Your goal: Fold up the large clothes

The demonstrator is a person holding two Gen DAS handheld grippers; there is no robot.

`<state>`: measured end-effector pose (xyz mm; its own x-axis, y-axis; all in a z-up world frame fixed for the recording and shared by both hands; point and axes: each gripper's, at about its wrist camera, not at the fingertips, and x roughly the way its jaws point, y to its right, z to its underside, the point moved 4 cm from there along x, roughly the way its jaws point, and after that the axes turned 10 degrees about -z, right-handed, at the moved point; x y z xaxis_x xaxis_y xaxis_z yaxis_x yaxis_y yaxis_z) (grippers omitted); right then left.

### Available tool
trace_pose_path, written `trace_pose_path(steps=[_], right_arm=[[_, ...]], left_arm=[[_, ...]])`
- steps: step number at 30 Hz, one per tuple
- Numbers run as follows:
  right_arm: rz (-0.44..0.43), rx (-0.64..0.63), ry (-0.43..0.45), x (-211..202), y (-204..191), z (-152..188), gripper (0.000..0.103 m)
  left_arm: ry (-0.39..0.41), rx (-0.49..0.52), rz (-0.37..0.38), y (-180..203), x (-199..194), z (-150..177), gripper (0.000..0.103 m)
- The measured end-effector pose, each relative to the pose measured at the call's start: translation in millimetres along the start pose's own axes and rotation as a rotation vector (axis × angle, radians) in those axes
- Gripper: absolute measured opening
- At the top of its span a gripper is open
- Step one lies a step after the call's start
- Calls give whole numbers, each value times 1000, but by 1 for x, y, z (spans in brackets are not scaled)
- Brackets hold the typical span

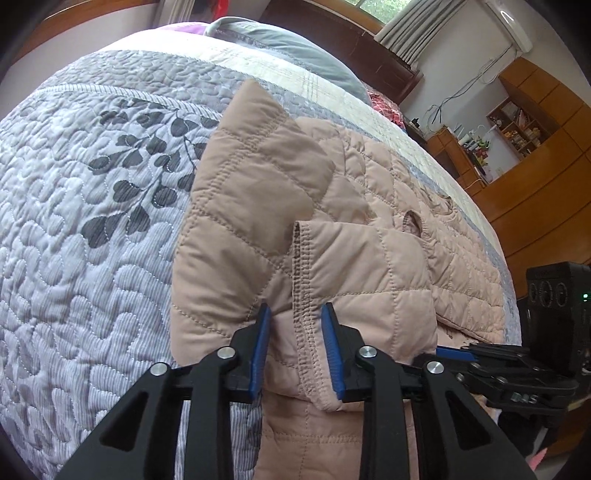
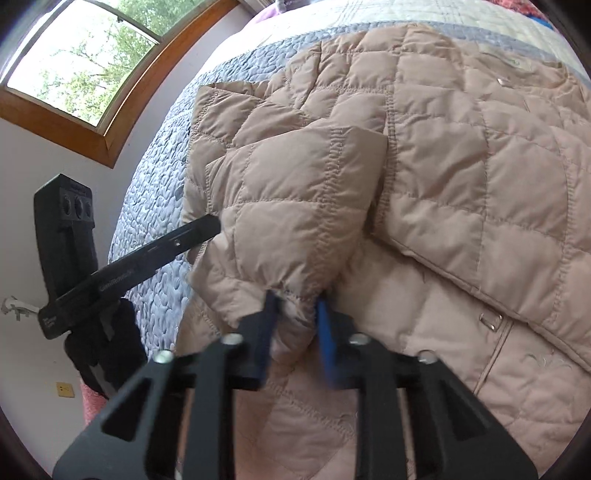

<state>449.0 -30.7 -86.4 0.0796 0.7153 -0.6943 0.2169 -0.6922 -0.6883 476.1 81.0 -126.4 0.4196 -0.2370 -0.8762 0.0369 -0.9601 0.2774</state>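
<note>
Bed (image 1: 74, 258) covered by quilted bedspread (image 1: 66, 184), pale grey-lilac, stitched in pebble and leaf shapes, dark grey leaf sprig print (image 1: 147, 173) near middle. Cream band (image 1: 229, 59) with faint plaid lines across far part. Grey pillow (image 1: 295, 55) at head end, purple fabric (image 1: 192, 27) beside it, red patterned cloth (image 1: 384, 103) at far right edge. Beige quilted jacket (image 1: 280, 206) spread flat on bedspread toward near edge, one sleeve (image 2: 295, 192) folded across body, hem reaching over bed edge. Dark wooden headboard (image 1: 354, 40) behind pillow.

Soft daylight from the window (image 2: 74, 62), which is blown out white; shadows are faint. Edges bend and darken. The right tool (image 2: 297, 306) is motion-blurred.
</note>
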Motion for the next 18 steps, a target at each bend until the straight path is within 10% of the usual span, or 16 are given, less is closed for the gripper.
trace_pose_path(steps=[18], right_arm=[[59,32,261,-135,61,10,5]], left_arm=[[59,176,20,80,1,4,28]])
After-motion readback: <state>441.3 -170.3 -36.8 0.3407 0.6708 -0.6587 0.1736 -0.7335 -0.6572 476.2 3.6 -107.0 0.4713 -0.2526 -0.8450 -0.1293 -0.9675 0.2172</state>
